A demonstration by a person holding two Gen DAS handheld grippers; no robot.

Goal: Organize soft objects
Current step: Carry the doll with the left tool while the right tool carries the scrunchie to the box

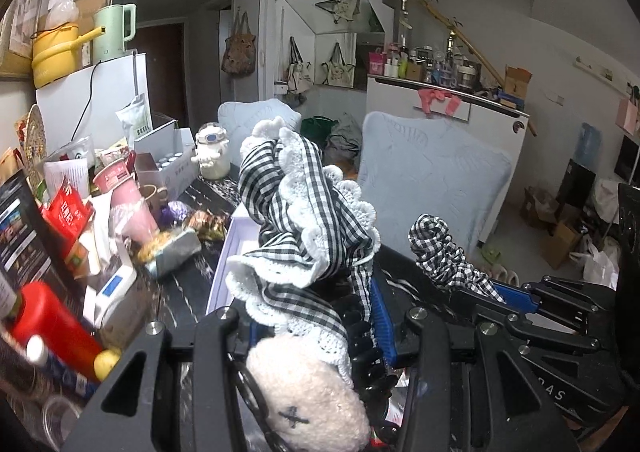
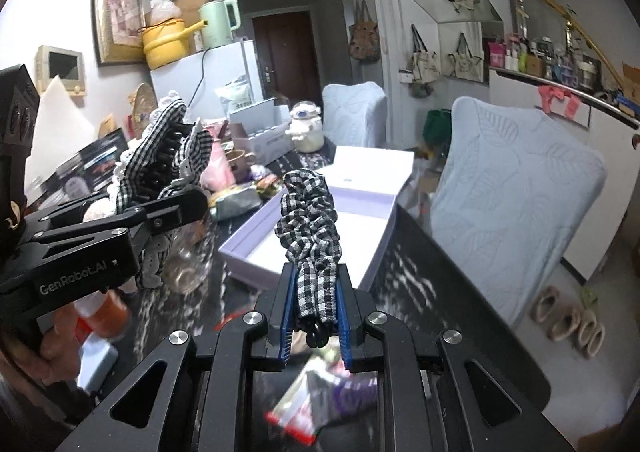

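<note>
left gripper (image 1: 316, 316): jaws pinching lace-trimmed checked hair clip (image 1: 304, 212)
right gripper (image 2: 314, 316): jaws pinching checked scrunchie (image 2: 310, 220)
box (image 2: 256, 248): sitting open on counter (image 2: 432, 284)

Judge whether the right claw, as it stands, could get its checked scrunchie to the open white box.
Probably yes: the right claw, shut on the checked scrunchie, has the open white box straight ahead, nothing between.

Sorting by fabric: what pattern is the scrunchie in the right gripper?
Black-and-white gingham check on the scrunchie; clearest in the right wrist view.
</note>
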